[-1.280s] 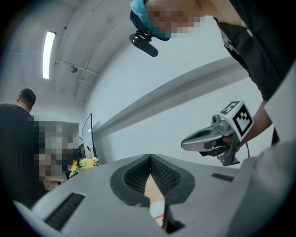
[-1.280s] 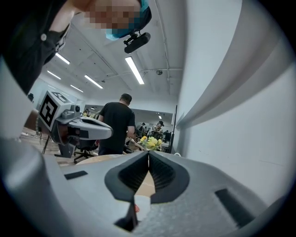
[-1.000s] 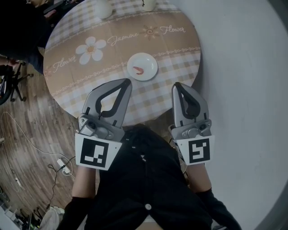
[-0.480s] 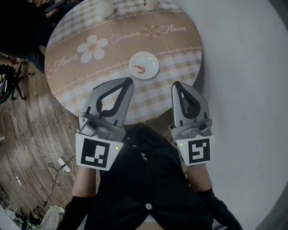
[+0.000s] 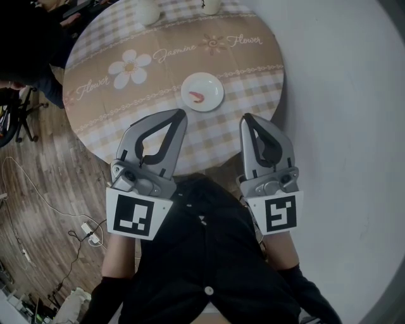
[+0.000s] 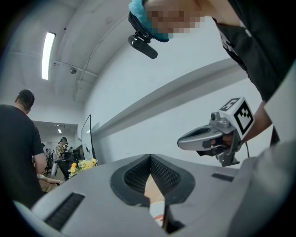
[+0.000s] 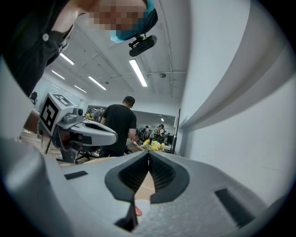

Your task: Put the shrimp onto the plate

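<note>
A pink shrimp (image 5: 197, 97) lies on a small white plate (image 5: 211, 99) near the front of the round table (image 5: 114, 126). My left gripper (image 5: 180, 114) and right gripper (image 5: 246, 119) are held side by side above the table's near edge, short of the plate, both shut and empty. In the left gripper view the jaws (image 6: 150, 157) meet, with the plate (image 6: 157, 207) and shrimp (image 6: 159, 217) showing below them and the right gripper (image 6: 203, 139) beside. The right gripper view shows its shut jaws (image 7: 149, 153) above the shrimp (image 7: 138, 211).
The tablecloth is checked with a beige band and a white flower (image 5: 130, 68). Two pale vessels (image 5: 147, 10) (image 5: 210, 5) stand at the far edge. Wooden floor with cables (image 5: 88, 233) lies left. A person in black (image 7: 119, 125) stands beyond the table.
</note>
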